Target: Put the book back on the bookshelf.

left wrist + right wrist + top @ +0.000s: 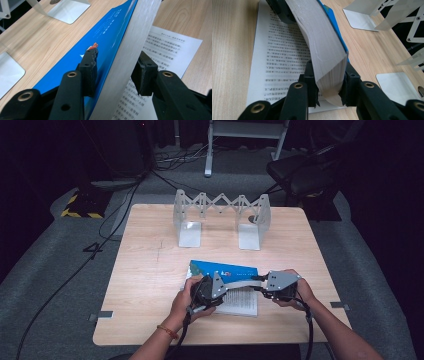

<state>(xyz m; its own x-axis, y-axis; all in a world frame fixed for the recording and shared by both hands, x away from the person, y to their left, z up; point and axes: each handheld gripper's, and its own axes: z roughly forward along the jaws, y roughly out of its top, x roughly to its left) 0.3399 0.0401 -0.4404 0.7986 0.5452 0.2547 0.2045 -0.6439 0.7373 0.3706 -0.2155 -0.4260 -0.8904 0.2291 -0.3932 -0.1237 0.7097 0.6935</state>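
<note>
Right gripper [328,85] is clamped tight on the corner of the blue book's [223,269] lifted page block, and the left gripper [116,68] straddles the same block, jaws a bit apart. Book's open near the table's [150,270] front edge, with the metal bookends [221,217] farther back.

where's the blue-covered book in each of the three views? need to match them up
High view: blue-covered paperback book lower centre, between both grippers.
Left gripper view: the book runs diagonally up the middle, between this gripper's jaws.
Right gripper view: its page block centre, corner clamped.
Shared landmark: white metal bookend rack.
</note>
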